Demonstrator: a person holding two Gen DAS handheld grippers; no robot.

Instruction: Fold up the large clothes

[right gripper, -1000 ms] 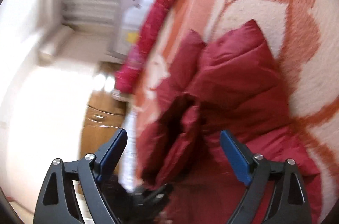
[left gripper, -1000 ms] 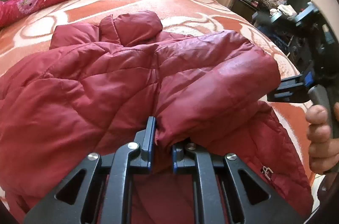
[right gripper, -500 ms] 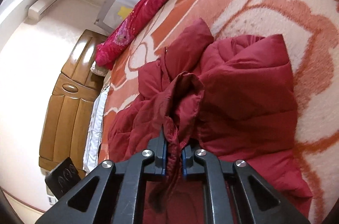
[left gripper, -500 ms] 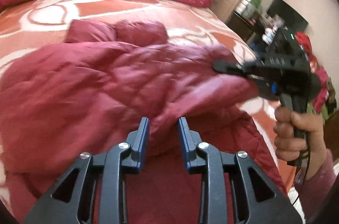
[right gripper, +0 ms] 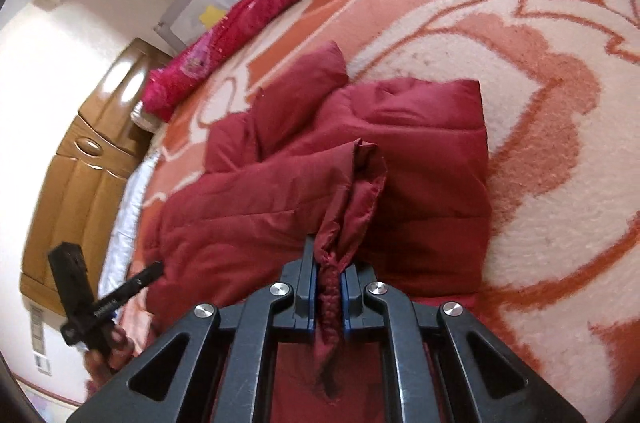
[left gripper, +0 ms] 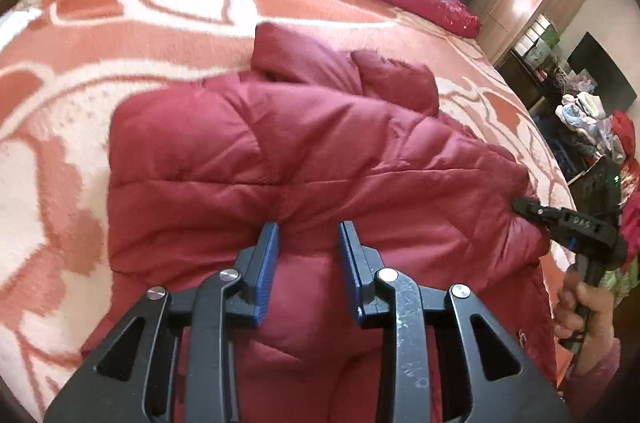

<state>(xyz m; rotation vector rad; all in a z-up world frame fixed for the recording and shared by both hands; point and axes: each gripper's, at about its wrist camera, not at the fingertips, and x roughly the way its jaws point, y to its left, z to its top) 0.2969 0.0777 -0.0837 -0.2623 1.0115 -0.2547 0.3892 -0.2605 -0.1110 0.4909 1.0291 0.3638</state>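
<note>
left wrist view: an orange-and-white blanket (left gripper: 120, 35) covers the bed, my quilted red jacket (left gripper: 320, 151) folded at its middle, hood at the far end. my left claw (left gripper: 308, 263) hangs spread above the near fold; my right claw (right gripper: 330, 287) pinches a bunched cuff (right gripper: 352, 207).

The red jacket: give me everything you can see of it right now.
The red jacket is dark red, quilted and puffy, with a slightly shiny shell. It lies partly folded on the patterned bedspread, hood away from the cameras. The right gripper pinches a bunched hem edge; the left gripper is open over the fold.
</note>
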